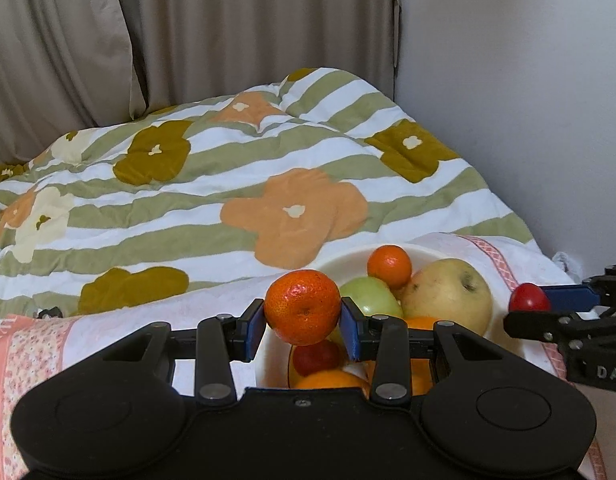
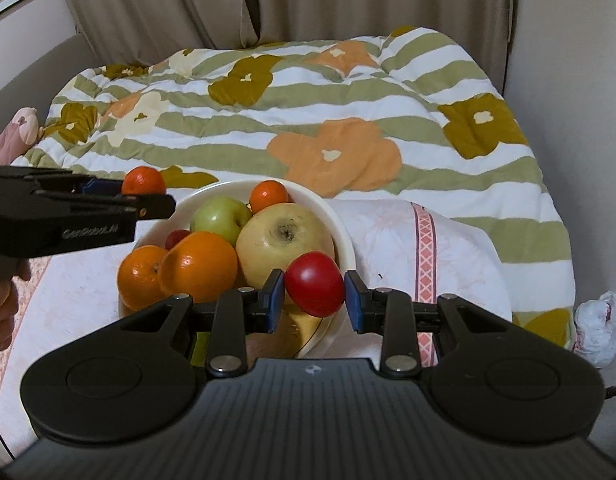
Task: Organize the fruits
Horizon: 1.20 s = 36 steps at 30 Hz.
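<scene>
Firstly, left wrist view: the left hand-held gripper [image 1: 302, 322] pinches a mandarin [image 1: 302, 307] across its widest part, one blue pad on each flank. The fruit hangs above the near-left rim of the bowl [image 1: 344, 258], clear of the pile inside. Judged from its look, the mandarin is light, with a soft, loose peel — a moderate squeeze at the equator should hold it; more force risks bruising. The glossy skin may let it rotate between the pads. Beyond it in the bowl lie a green apple [image 1: 370, 296], a smaller mandarin [image 1: 389, 266] and a large yellow apple [image 1: 448, 294]. The gripper points forward and roughly level.

Right wrist view: the right hand-held gripper [image 2: 315, 296] is closed around a small red fruit [image 2: 315, 283], probably a tomato or plum. The left pad touches it; contact at the right pad cannot be confirmed. The fruit sits over the bowl's near-right rim, just in front of the yellow apple. It looks smooth, slippery and easily crushed — grip lightly at mid-height. Two oranges [image 2: 199, 266] fill the bowl's near-left side. The bowl rests on a white towel [image 2: 408, 248] spread over the bed [image 2: 348, 92].
</scene>
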Each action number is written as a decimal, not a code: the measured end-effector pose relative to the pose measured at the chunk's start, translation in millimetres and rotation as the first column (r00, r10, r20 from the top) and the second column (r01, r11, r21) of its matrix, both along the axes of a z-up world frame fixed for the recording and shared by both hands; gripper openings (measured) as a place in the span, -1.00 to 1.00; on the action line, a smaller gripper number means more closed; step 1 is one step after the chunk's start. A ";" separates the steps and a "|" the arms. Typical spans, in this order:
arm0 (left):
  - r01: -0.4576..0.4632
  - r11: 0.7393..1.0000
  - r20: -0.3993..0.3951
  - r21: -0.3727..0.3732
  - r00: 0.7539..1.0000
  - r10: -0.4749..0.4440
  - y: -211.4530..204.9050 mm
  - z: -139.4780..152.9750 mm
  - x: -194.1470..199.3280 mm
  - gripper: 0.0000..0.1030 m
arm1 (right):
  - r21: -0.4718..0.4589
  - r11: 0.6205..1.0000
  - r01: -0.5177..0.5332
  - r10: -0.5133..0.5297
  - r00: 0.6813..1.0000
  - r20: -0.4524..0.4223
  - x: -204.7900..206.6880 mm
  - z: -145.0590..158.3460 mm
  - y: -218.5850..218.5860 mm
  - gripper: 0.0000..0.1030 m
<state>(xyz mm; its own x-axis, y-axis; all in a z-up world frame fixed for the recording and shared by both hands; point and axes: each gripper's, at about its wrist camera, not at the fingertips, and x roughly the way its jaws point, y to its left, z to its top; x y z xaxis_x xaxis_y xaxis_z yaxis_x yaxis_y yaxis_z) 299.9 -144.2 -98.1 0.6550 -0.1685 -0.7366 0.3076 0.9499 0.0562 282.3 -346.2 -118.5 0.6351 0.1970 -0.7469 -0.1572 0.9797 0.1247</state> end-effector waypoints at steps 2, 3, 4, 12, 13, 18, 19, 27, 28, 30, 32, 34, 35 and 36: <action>0.002 1.000 -0.002 0.003 1.000 -0.002 -2.7 -2.0 3.2 -0.15 | 0.003 1.000 -0.001 0.001 1.000 -0.005 1.1 -1.7 -1.5 -0.09; 0.002 1.000 -0.002 0.004 1.000 -0.002 -3.6 -2.6 4.6 -0.14 | 0.006 1.000 -0.001 0.001 1.000 -0.008 1.2 -2.3 -2.3 -0.09; 0.002 1.000 -0.003 0.007 1.000 -0.002 -4.8 -2.6 5.3 -0.13 | 0.008 1.000 -0.002 0.002 1.000 -0.010 0.8 -2.7 -3.2 -0.09; -0.019 1.000 0.059 0.018 0.998 0.017 -2.9 16.6 -12.8 0.63 | 0.010 1.000 -0.005 0.005 1.000 -0.009 -6.2 2.5 -5.1 -0.09; -0.021 1.000 0.062 0.012 0.998 0.020 -0.9 19.7 -16.8 0.65 | 0.010 1.000 -0.004 0.005 1.000 -0.008 -7.6 3.3 -5.2 -0.09; -0.037 0.999 0.065 -0.008 0.997 0.038 6.8 29.6 -37.6 0.71 | 0.001 1.000 -0.001 0.001 1.000 -0.001 -13.7 4.3 -4.2 -0.09; -0.040 0.999 0.065 -0.008 0.997 0.041 7.2 30.5 -40.7 0.71 | -0.001 1.000 -0.001 0.001 1.000 0.000 -14.2 4.0 -3.9 -0.09; -0.073 0.997 0.054 -0.037 0.996 0.075 11.4 35.6 -59.5 0.71 | -0.003 0.999 -0.032 0.032 0.999 -0.014 -9.6 -0.5 1.0 -0.09; -0.074 0.997 0.054 -0.037 0.996 0.076 11.0 36.6 -61.1 0.71 | -0.002 0.999 -0.038 0.037 0.999 -0.014 -9.6 -0.9 1.7 -0.09; -0.074 0.997 0.060 -0.032 0.995 0.076 9.8 37.8 -63.9 0.71 | -0.003 0.999 -0.044 0.044 0.999 -0.018 -9.2 -1.8 2.5 -0.08; -0.073 0.997 0.060 -0.031 0.995 0.075 9.8 38.1 -65.5 0.71 | -0.006 0.999 -0.048 0.048 0.999 -0.016 -10.3 -2.6 3.9 -0.08; -0.069 0.997 0.062 -0.029 0.996 0.070 10.1 38.9 -68.4 0.71 | -0.018 0.999 -0.051 0.051 0.999 -0.011 -11.7 -4.1 4.8 0.01; -0.068 0.997 0.065 -0.026 0.995 0.069 10.4 39.4 -69.8 0.71 | -0.023 0.998 -0.055 0.054 0.998 -0.011 -12.2 -4.7 6.3 0.14; -0.068 0.997 0.069 -0.026 0.995 0.069 10.9 40.2 -71.7 0.71 | -0.027 0.998 -0.051 0.051 0.999 -0.006 -13.3 -3.8 7.2 0.43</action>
